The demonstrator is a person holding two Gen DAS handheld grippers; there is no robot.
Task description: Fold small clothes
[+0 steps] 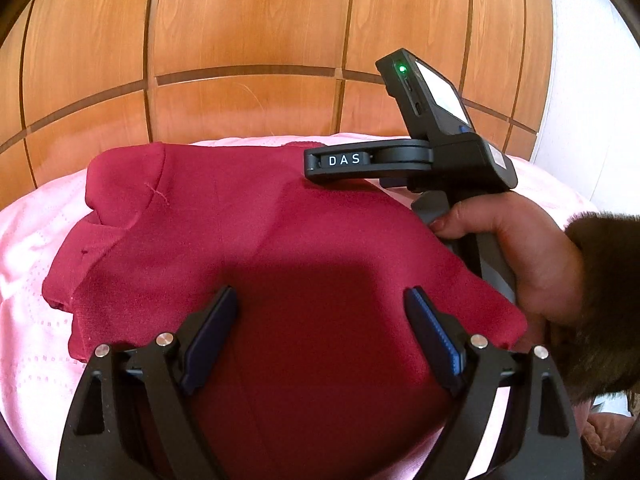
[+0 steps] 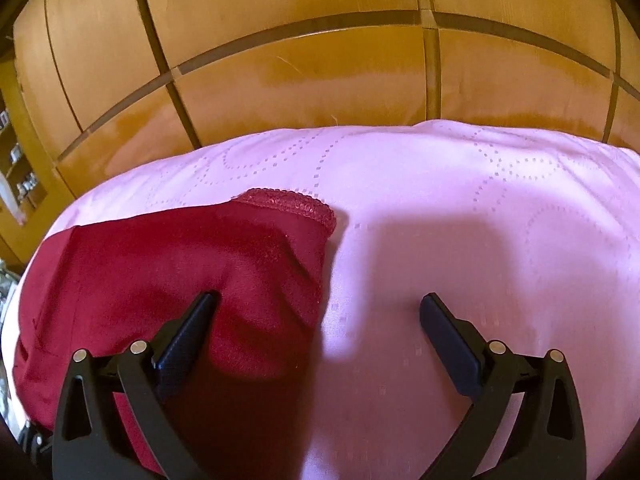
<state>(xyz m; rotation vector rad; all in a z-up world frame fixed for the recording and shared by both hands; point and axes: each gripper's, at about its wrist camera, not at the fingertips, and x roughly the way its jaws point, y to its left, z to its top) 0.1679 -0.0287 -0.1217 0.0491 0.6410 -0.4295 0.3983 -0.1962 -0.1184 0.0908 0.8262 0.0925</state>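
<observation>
Left wrist view: red garment (image 1: 256,240) lying flat on pink bedspread (image 1: 32,248), wooden wardrobe behind. Left gripper (image 1: 320,304) jaws wide apart, nothing held, over the cloth's near part. Right gripper (image 1: 340,160) at the far hem, in a hand (image 1: 516,248).

Right wrist view: right gripper (image 2: 318,304) jaws spread wide, empty, straddling the garment's lace-trimmed edge (image 2: 296,204). Advice: pinch that edge through both layers, fold across evenly.

White letters "DAS" sit on the black side bar of the right gripper (image 1: 340,160); nothing else reads.
</observation>
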